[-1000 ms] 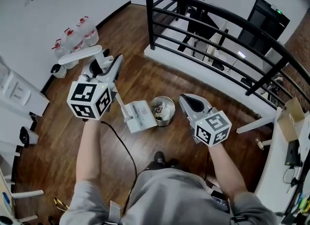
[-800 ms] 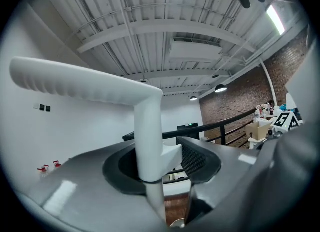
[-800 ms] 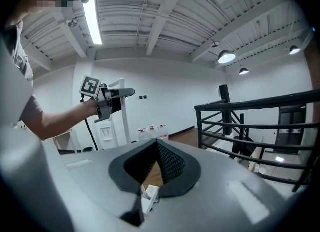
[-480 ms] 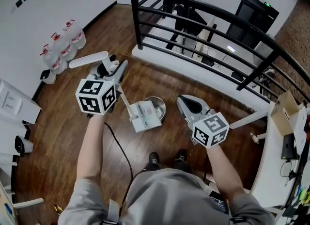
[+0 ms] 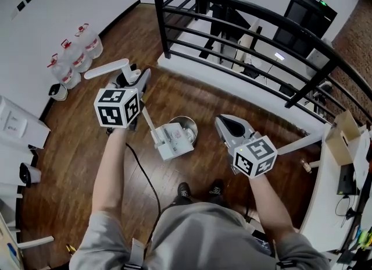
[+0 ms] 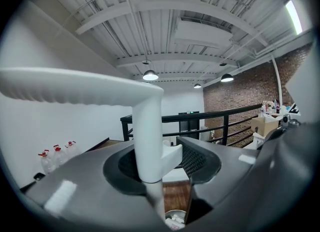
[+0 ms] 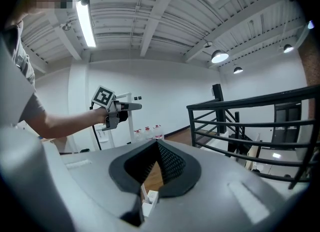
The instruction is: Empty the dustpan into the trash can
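Bare wooden floor [image 5: 70, 146] lies open to the left of the trash can [image 5: 186, 121] and between it and the black railing [image 5: 163, 24], which closes off the far side. The dustpan [image 5: 173, 141] overhangs the can's near rim. Water bottles [image 5: 75, 56] line the left wall, well apart.

The floor [image 5: 75, 164] is dark brown wood. A white wall [image 5: 64, 7] stands at one side, and big water bottles [image 5: 75, 53] sit on the floor next to it. A black railing [image 5: 244, 27] runs across the room, with a dark screen [image 5: 305, 16] behind it. A cardboard box [image 5: 344, 141] is near a white table [image 5: 328, 216]. Far off is a red brick wall [image 6: 240, 88]. The ceiling [image 6: 165, 11] is white with long beams. Round lamps [image 6: 150, 75] shine from it, and a long light tube [image 7: 86, 23] glows too.
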